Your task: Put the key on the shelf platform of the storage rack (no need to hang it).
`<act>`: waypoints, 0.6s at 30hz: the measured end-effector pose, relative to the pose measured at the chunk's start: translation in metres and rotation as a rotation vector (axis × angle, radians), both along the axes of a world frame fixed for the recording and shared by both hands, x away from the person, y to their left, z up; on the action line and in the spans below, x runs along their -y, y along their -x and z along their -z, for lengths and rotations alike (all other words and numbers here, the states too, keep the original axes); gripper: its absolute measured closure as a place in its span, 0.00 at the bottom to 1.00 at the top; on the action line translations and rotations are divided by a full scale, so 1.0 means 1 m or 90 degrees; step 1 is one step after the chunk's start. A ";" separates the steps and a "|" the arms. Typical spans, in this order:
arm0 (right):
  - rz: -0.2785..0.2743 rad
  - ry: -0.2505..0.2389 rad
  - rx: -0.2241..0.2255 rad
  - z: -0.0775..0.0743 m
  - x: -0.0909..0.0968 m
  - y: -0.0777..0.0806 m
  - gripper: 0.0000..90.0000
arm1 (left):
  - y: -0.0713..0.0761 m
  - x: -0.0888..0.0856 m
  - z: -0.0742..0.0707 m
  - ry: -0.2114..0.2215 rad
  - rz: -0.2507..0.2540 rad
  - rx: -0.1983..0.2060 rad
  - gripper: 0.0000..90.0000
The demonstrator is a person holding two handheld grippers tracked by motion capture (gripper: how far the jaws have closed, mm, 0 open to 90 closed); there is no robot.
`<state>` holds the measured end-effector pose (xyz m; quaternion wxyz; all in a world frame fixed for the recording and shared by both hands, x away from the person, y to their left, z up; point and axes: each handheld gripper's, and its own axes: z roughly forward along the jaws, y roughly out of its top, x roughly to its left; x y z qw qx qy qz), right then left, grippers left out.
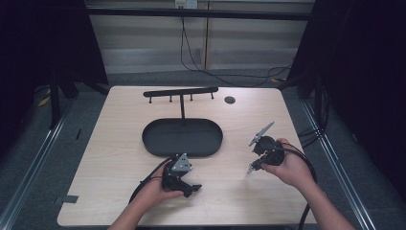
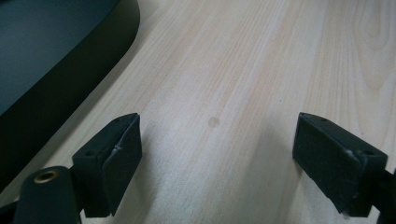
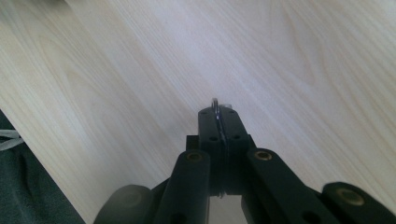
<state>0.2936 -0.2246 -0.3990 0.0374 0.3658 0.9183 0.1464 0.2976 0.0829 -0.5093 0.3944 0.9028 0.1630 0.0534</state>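
The right gripper (image 3: 219, 119) has its fingers (image 3: 233, 126) pressed together on a small thin ring (image 3: 215, 103) — only its metal edge peeks out above the tips. In the high view this right gripper (image 1: 251, 168) hangs above the tabletop (image 1: 119, 143) toward the right edge, with the ring too small to make out there. The left gripper (image 2: 217, 156) rests near the front edge, fingers (image 2: 114, 154) spread wide with nothing between them, just beside the black oval tray (image 1: 158, 146). Behind the tray stands a hook rack (image 1: 181, 92). Judging from this, the ring probably goes to a peg or the tray — keep the pinch firm and move slowly, since so little of it is gripped.
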 end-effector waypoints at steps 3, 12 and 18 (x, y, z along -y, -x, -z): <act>-0.003 -0.004 -0.001 -0.005 -0.004 -0.002 1.00 | 0.000 0.000 0.000 0.000 0.000 0.000 0.17; -0.016 0.002 -0.003 -0.012 -0.014 -0.008 1.00 | 0.000 0.000 0.000 0.000 0.000 0.000 0.17; -0.023 0.009 -0.002 -0.015 -0.019 -0.013 1.00 | 0.000 0.000 0.000 0.000 0.000 0.001 0.17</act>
